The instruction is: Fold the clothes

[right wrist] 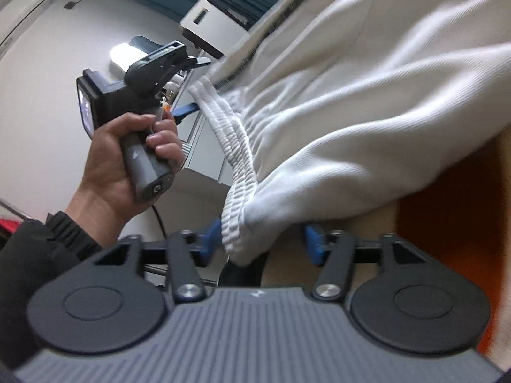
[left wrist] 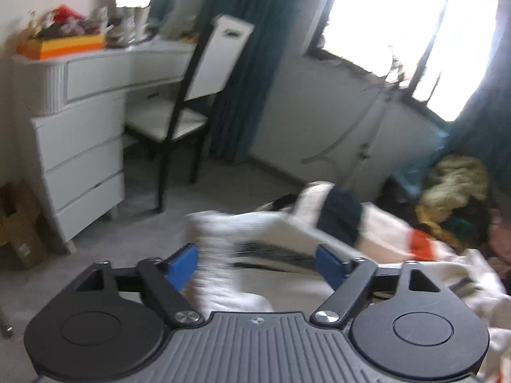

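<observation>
Trousers, one white pair with a ribbed elastic waistband, hung in front of my right gripper. Its two blue pads stood apart, with the waistband's lower corner between them and close against the left pad; I could not tell whether that pad touched the cloth, and the right one stood clear.

My left gripper was likewise spread, two blue pads wide apart. A blurred fold of the same white cloth ran between them, nearest the left pad and not pinched. In the right wrist view I saw my left hand wrapped around that gripper's grey handle, a dark sleeve at the wrist.

Beyond the left gripper the trousers trailed onto a cream cover with an orange patch. Further back stood one white dresser with drawers, one chair with a white seat and black legs, teal curtains, two bright window panes, and one heap of mixed clothes on the right.
</observation>
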